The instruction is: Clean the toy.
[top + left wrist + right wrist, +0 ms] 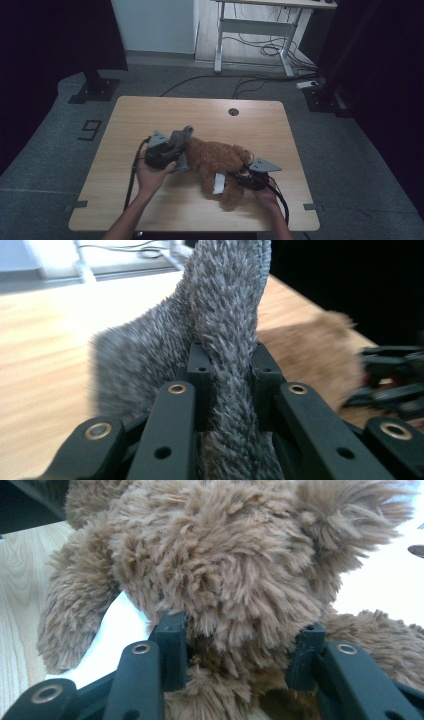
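A brown plush teddy bear (220, 157) lies on the wooden table (200, 112), a white label (219, 184) at its near side. My left gripper (181, 150) is at the bear's left end, shut on a grey furry cloth (180, 137) that stands up from it. In the left gripper view the grey cloth (225, 315) is pinched between the jaws of my left gripper (231, 365), with the bear (310, 355) behind. My right gripper (235, 176) is at the bear's right side. In the right gripper view my right gripper (242, 640) has its jaws pressed into the bear (215, 560) beside the label (120, 625).
A round cable hole (233, 111) sits near the table's far edge. A white desk frame (255, 30) with cables stands on the floor beyond. Bare tabletop lies to the far side and the left of the bear.
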The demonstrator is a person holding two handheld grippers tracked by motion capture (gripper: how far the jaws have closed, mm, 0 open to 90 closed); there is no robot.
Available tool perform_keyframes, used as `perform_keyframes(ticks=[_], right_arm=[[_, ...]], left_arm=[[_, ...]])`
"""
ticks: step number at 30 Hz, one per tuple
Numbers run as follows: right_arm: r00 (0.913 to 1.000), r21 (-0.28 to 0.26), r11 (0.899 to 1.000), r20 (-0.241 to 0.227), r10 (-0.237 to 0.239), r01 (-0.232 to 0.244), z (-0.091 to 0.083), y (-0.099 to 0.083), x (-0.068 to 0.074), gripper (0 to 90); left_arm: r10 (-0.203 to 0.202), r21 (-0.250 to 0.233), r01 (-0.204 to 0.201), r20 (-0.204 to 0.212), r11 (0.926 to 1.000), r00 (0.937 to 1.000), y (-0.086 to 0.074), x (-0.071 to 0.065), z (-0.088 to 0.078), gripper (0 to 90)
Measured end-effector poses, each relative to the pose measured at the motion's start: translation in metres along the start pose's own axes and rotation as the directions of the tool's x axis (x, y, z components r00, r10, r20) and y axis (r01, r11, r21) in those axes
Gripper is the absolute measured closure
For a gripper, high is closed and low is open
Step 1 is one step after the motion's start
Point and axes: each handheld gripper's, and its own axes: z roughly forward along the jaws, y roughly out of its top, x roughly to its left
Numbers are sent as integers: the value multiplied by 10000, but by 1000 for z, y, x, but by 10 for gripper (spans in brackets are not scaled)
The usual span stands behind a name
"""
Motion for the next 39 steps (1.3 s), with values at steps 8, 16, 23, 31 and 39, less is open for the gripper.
perform_keyframes(ticks=[8,16,23,31,39], right_arm=[[10000,-1,10000,-12,59,-59,0,1,1,535],[9993,-16,9997,-270,256,-257,-1,-2,-2,541],[9994,-7,9998,-296,196,-196,-1,-2,-1,545],[9994,-9,9999,-303,137,-137,-1,-1,0,546],[9992,7,9997,-308,238,-238,-2,-2,-1,546]], left_arm=[[1105,766,-1237,1578,9894,9813,8,-95,82,759],[1271,877,-1391,1301,9864,9833,-13,-101,103,765],[983,711,-989,121,9926,9951,-12,-62,69,765],[127,173,-114,-776,9998,9969,-25,4,20,766],[-873,551,970,-1569,9938,9838,-56,54,4,765]])
